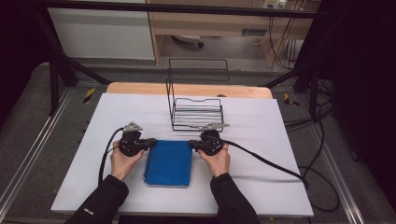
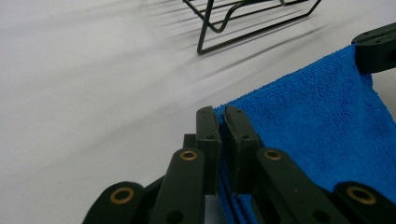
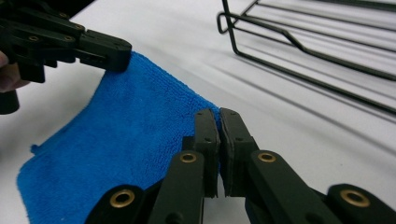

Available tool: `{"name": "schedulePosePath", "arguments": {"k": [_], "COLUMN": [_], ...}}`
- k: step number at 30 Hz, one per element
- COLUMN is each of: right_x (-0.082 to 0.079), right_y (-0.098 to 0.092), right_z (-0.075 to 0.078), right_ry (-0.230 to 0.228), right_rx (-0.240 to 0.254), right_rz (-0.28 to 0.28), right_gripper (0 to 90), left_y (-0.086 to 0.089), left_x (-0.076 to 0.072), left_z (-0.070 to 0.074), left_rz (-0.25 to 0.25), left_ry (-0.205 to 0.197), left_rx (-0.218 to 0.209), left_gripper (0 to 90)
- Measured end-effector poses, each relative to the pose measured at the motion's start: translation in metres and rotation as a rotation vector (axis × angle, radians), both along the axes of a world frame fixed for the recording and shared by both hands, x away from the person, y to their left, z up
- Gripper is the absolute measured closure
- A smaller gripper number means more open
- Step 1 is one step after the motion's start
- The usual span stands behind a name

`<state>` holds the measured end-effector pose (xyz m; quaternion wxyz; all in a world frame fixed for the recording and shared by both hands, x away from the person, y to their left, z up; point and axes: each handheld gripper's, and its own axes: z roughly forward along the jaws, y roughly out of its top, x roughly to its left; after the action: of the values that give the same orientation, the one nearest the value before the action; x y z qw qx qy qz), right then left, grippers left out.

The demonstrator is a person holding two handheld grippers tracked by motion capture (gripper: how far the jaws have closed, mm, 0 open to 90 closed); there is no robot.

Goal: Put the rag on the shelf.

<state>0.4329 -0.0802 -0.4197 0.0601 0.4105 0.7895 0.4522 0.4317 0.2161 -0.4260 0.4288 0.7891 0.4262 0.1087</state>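
bright blue fuzzy cloth (image 1: 168,162), plain white table (image 1: 93,140) top with a light wood edge, black wire rack (image 1: 196,112), black grippers with little brass rivets, black sleeves

Cloth (image 1: 169,162) before rack (image 1: 196,112), on table (image 1: 261,186)

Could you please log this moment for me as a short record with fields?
Surface: white table
Cloth: blue cloth, folded, lying flat
Left gripper: shut on the cloth's far left corner
Right gripper: shut on the cloth's far right corner
Rack: black wire rack, empty, beyond the cloth, apart from it
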Motion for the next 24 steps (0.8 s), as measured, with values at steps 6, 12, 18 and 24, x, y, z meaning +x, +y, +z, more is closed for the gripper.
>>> {"name": "schedulePosePath", "arguments": {"k": [6, 12, 18, 24], "right_x": [-0.007, -0.012, -0.021, -0.024], "right_y": [0.0, -0.003, -0.007, -0.012], "right_z": [0.006, 0.013, 0.025, 0.032], "right_ry": [-0.052, -0.098, -0.15, -0.184], "right_rx": [0.03, 0.053, 0.082, 0.088], "right_rz": [0.005, 0.016, 0.03, 0.046], "right_gripper": [87.3, 87.2, 87.2, 87.1], "left_y": [0.004, 0.006, 0.006, 0.004], "left_x": [-0.012, -0.02, -0.03, -0.037], "left_z": [0.01, 0.018, 0.029, 0.037], "left_rz": [0.004, 0.01, 0.006, 0.004], "left_ry": [-0.049, -0.089, -0.135, -0.162], "left_rx": [-0.031, -0.056, -0.078, -0.088], "left_gripper": [84.6, 84.6, 84.6, 84.6]}}
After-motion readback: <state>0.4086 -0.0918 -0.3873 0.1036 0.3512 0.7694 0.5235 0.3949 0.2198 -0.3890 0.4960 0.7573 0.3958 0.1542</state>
